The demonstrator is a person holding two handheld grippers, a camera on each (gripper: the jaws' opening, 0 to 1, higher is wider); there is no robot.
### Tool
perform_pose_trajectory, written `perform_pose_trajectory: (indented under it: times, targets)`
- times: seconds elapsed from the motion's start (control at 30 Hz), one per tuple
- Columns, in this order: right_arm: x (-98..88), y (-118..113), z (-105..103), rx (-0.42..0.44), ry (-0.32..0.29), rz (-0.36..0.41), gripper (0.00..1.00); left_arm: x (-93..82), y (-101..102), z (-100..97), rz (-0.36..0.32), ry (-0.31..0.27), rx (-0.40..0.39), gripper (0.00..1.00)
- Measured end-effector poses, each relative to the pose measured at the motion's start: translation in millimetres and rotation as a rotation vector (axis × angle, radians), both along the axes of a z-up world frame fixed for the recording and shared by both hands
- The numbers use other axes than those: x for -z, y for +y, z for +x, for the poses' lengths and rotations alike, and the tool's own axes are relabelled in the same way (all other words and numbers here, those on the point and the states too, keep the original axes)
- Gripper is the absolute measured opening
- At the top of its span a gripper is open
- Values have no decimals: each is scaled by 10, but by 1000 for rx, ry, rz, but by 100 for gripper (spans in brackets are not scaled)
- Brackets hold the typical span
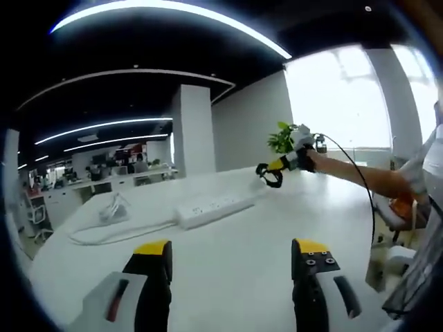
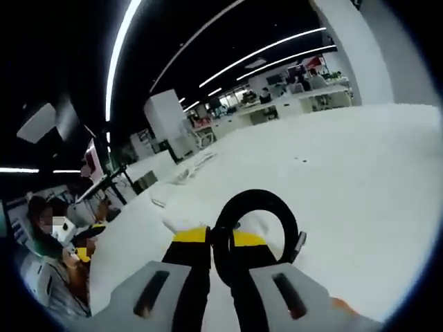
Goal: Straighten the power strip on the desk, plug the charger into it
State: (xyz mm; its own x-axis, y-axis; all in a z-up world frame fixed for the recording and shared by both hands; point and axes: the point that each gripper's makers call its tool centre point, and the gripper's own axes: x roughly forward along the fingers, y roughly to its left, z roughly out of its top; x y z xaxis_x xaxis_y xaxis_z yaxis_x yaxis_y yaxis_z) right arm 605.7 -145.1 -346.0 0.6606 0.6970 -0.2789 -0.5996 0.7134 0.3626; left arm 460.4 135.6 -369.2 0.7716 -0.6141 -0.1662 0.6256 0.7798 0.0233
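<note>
On white desk (image 1: 277, 263): power strip (image 1: 216, 207) askew, straightening pending; left gripper (image 1: 232, 259) released, right gripper (image 2: 220, 238) clenched on black ring (image 2: 256, 232).

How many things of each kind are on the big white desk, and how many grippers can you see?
Power strip: 1
Charger with its white cable: 1
Grippers: 2, the left gripper and the right gripper, which holds a black ring-shaped thing
Black ring-shaped thing: 1
Total: 5
</note>
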Motion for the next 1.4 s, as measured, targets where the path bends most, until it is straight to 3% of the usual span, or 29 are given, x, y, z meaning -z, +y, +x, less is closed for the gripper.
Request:
perform_pose_trajectory:
  times: [0.33, 0.57, 1.4]
  targets:
    - [-341, 129, 128, 12, -4, 135, 7, -151, -99, 128, 28, -55, 25, 70]
    - [-431, 257, 113, 1, 24, 152, 7, -259, -138, 254, 40, -91, 32, 71]
    - [-648, 465, -47, -18, -10, 226, 7, -629, -478, 785, 33, -211, 75, 72]
